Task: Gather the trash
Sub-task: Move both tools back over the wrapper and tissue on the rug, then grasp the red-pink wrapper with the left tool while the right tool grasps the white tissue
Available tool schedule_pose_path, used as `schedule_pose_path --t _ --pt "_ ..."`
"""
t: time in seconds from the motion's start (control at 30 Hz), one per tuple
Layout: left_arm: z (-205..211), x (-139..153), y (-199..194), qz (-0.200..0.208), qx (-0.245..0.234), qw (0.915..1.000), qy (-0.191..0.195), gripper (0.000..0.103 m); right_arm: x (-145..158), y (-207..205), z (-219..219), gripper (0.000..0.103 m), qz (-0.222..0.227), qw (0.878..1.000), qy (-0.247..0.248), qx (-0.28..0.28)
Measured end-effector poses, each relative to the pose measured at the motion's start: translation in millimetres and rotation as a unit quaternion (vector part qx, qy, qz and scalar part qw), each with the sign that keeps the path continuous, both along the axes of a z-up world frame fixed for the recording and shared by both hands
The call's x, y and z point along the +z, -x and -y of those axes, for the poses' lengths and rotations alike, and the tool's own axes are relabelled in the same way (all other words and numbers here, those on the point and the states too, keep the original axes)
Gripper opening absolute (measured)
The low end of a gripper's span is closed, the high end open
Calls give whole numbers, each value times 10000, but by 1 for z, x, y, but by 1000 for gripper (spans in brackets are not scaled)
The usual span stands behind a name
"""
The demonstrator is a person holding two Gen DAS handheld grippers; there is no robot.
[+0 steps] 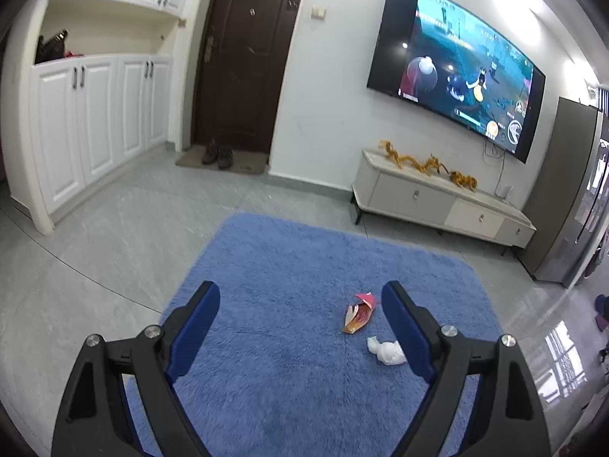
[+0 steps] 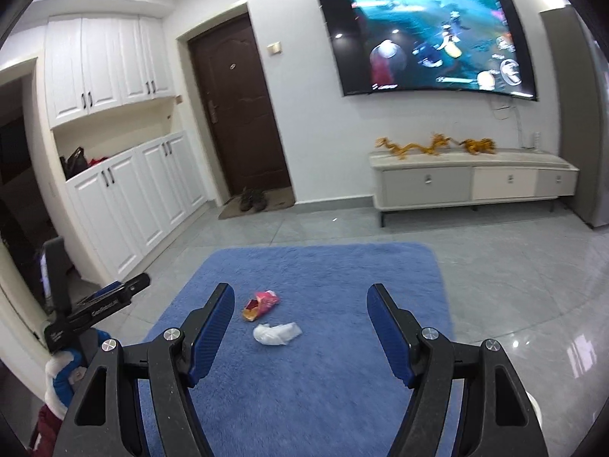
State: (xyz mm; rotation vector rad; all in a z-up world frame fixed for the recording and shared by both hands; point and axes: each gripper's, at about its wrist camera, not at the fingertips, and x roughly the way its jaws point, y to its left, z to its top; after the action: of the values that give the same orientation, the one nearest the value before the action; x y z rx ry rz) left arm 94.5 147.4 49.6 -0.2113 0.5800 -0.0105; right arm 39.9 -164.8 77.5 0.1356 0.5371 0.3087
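White tissue (image 1: 386, 351) partly behind tool finger, cabinet (image 1: 563, 198) cut off

wrappers: 1 (image 1: 359, 312) | tissues: 1 (image 1: 386, 351) | rugs: 1 (image 1: 289, 266) | shoes: 2 (image 1: 217, 156)

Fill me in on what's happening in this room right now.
A person holds two grippers above a blue rug, both open and empty. The left gripper and right gripper point at two bits of trash on the rug: a red snack wrapper and a crumpled white tissue. Neither has been picked up.
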Motion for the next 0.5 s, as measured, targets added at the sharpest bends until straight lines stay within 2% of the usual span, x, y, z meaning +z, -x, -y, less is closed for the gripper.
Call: schedule_pose_path --t 0.1,0.2,0.33,0.5 --pt "9 -21 -29 -277 -254 9993 37 86 -26 -24 -12 70 -295 9993 -8 216" --pt "25 -45 -60 -570 -713 9958 118 83 -54 -47 -24 70 -585 9971 -11 476" --pt "50 -81 -102 -1032 -1231 9867 244 77 -91 -75 -40 70 -918 9926 142 788" --pt "72 -116 -136 -1457 -1517 9770 342 70 -119 -103 -60 70 -1172 9865 434 1062"
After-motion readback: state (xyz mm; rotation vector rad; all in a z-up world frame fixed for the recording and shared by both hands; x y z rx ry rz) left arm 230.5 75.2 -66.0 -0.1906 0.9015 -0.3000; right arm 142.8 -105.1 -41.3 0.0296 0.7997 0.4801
